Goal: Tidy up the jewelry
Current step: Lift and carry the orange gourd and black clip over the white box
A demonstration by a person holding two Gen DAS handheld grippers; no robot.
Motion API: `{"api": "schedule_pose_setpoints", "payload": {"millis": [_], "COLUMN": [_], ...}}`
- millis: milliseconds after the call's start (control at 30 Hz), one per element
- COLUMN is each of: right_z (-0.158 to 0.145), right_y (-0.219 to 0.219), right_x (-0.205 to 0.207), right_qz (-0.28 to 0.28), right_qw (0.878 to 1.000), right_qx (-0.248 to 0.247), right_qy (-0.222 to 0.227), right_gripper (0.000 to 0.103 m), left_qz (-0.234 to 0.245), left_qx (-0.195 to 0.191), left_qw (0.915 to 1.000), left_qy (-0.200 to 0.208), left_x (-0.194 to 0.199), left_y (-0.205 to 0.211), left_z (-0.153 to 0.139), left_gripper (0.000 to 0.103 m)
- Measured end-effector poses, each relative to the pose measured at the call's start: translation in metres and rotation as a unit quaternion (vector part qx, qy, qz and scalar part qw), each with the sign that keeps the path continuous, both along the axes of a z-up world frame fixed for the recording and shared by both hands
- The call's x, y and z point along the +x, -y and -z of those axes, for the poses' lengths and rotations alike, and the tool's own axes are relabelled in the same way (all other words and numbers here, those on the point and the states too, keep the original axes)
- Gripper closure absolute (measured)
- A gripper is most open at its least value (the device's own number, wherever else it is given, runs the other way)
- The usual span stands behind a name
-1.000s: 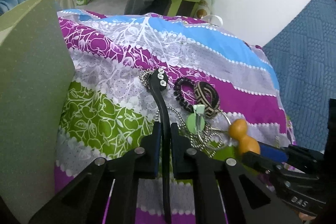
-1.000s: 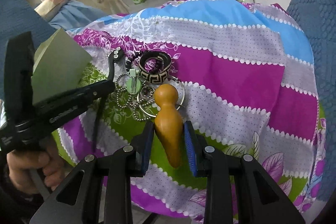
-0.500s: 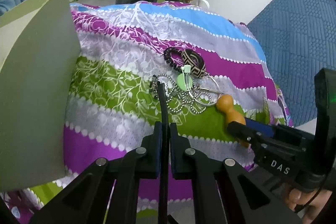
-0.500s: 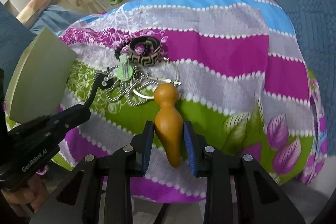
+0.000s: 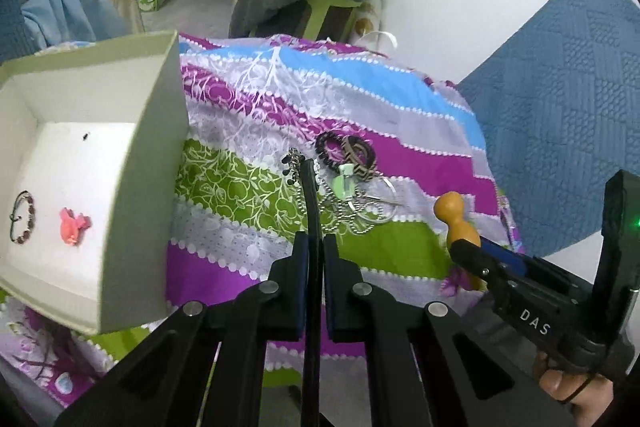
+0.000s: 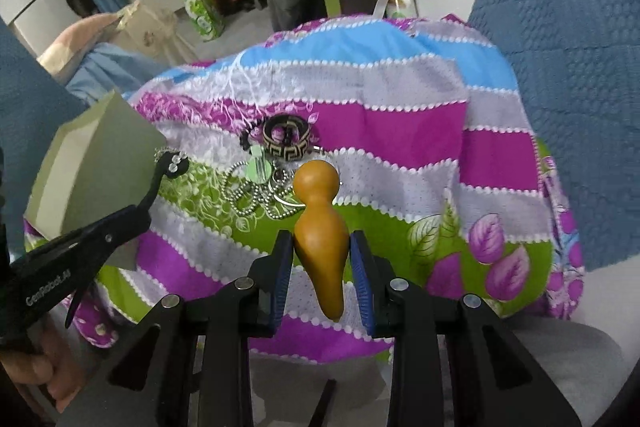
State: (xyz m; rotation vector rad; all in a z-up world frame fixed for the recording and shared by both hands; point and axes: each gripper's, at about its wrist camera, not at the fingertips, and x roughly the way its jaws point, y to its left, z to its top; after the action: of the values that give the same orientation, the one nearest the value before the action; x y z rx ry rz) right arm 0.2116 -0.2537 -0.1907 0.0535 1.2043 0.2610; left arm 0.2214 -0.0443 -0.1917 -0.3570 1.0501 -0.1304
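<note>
At far left, the open pale-green cardboard box [image 5: 132, 187] holds a dark beaded bracelet [image 5: 22, 217] and a small pink clip [image 5: 74, 225] on its white floor. The left gripper [image 5: 311, 259], angled steeply down, pinches a thin black curved hair clip with rhinestones [image 6: 170, 167] between nearly closed fingers. It has risen since a second ago, lifting the clip off the striped floral cloth [image 5: 248, 267]; the box interior now shows. The tangle of chains and rings [image 5: 352, 199] lies mid-cloth. Right gripper [image 6: 320, 267] clamps an orange gourd-shaped wooden piece [image 6: 318, 223], held above the cloth
</note>
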Motion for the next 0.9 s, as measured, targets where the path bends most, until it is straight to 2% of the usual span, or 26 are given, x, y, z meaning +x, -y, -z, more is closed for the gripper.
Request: {"api": "schedule_pose_setpoints", "payload": {"millis": [300,467,733,900], "right_z": [-0.05,-0.089,-0.152,-0.171], "right_y": [-0.009,-0.022,-0.058,-0.09], "right_x": [-0.006,0.0,0.014,0.019], "right_qz": [0.018,0.022,0.012,0.001], "right_qw": [1.0,0.999,0.995,0.992], "right_qx": [0.0,0.005,0.024,0.033], "right_qy": [0.021,0.049,0.1,0.122], "right_gripper": [0.077,0.077,0.077,0.077], "left_qz": [0.009,0.017,0.022,0.013], "left_qx": [-0.012,-0.014,-0.014,-0.008], "left_qw": [0.9998,0.9991,0.9966,0.9952], "left_qy": [0.016,0.036,0.078,0.096], "left_x": [-0.006,-0.003,0.002,0.0], "left_y": [-0.015,-0.029,-0.064,-0.095], "left_z": [-0.061,-0.099,-0.158,-0.177], "left_gripper": [0.098,0.098,0.098,0.098]}}
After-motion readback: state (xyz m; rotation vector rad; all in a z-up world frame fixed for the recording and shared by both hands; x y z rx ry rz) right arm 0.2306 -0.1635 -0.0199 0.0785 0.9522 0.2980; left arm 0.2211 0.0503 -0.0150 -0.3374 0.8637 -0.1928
